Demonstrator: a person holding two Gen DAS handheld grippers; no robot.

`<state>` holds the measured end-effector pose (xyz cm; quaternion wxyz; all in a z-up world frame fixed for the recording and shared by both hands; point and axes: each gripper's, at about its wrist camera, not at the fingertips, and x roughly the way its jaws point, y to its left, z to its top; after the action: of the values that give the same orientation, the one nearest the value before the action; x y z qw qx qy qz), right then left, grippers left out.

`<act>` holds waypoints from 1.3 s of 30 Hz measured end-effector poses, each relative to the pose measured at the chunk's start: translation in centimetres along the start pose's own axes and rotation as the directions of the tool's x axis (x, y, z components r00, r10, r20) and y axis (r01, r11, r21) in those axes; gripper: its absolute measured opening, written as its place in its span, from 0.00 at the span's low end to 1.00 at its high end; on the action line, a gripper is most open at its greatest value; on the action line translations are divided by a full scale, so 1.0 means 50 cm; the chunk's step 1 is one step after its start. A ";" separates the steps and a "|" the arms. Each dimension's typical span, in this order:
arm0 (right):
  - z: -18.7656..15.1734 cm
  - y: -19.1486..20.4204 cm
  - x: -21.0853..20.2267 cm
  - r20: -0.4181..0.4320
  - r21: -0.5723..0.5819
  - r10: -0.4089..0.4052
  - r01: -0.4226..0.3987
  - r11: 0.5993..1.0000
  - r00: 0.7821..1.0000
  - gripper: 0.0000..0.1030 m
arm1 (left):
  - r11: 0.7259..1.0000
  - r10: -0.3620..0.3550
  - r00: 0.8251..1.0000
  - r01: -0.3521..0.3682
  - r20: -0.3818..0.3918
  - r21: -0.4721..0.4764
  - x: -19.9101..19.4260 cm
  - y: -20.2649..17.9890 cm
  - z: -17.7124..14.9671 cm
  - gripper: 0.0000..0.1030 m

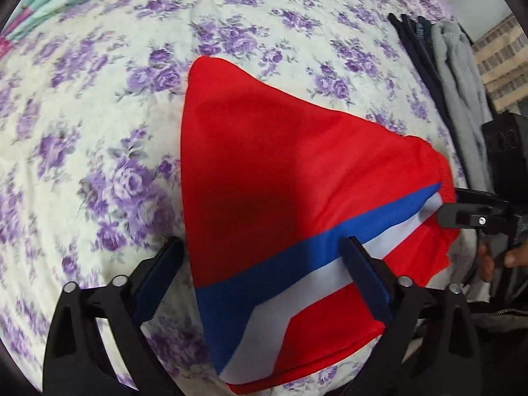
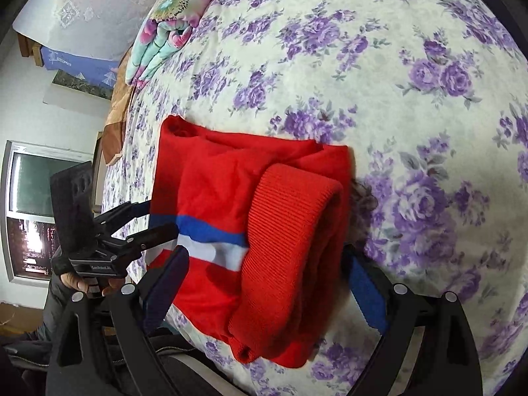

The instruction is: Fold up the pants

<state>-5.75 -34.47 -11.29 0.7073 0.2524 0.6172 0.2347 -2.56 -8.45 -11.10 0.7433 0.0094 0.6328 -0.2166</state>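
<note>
Left wrist: my left gripper (image 1: 264, 283) wide open, pads not pressing; pants (image 1: 297, 181) between fingers, folded on bed (image 1: 99, 115). Soft, light, floppy.

Right wrist: my right gripper (image 2: 270, 280) open, straddling ribbed cuff (image 2: 290, 231). I judge cuff best grip.

One red pants (image 1: 280, 171), two tongs (image 1: 264, 283), one quilt (image 2: 171, 33).
</note>
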 end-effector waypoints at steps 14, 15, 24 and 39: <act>0.006 0.038 0.043 0.010 -0.034 -0.022 0.022 0.999 1.000 0.71 | 0.974 -0.222 0.975 0.220 -0.017 -0.062 -0.009 0.069 0.019 0.66; 0.007 0.033 0.039 0.012 -0.028 -0.016 0.016 0.999 1.000 0.52 | 0.973 -0.226 0.974 0.224 -0.018 -0.063 -0.008 0.067 0.021 0.66; 0.012 0.014 0.026 0.009 0.007 0.091 -0.091 0.996 0.996 0.41 | 0.973 -0.223 0.974 0.219 -0.052 -0.072 0.017 0.015 0.029 0.27; 0.272 0.182 -0.074 0.138 -0.311 0.073 -0.026 0.950 0.988 0.39 | 0.996 -0.083 0.969 0.073 0.234 0.051 -0.177 0.004 0.213 0.09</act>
<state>7.07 -30.81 -1.10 0.7757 0.1710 0.5123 0.3266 6.56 -8.57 -0.66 0.8038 -0.0258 0.5351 -0.2586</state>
